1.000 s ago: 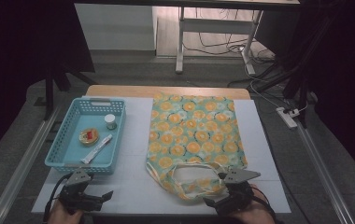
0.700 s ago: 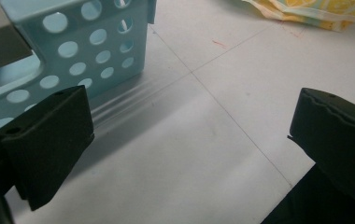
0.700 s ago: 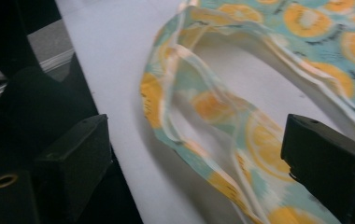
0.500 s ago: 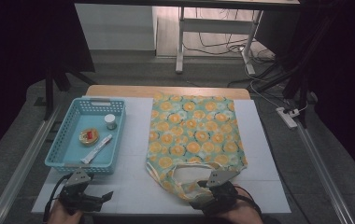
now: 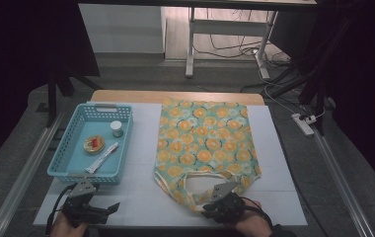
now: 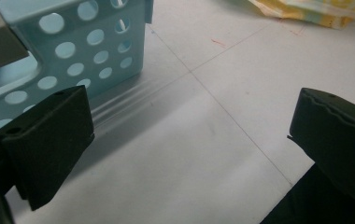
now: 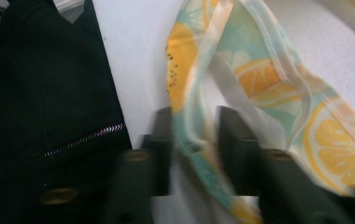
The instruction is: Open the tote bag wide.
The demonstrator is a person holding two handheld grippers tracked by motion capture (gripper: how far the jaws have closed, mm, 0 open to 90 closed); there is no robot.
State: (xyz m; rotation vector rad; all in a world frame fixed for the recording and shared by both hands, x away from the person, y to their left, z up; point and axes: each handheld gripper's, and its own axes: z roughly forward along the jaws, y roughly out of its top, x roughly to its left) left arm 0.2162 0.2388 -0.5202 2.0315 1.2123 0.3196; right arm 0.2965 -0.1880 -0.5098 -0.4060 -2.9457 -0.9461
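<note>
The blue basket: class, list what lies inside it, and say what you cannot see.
Inside the blue basket lie a small white-capped jar, a round orange container and a white tube. The near wall hides the floor strip just behind it.

Left tool (image 5: 107, 208) wide open; right tool (image 5: 206, 211) just closed.

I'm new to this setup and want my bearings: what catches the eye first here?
The orange-slice print tote bag lies flat mid-table, and the right gripper has just closed on its handle strap at the near edge. Left of it stands a blue perforated basket, with the left gripper open just in front.
</note>
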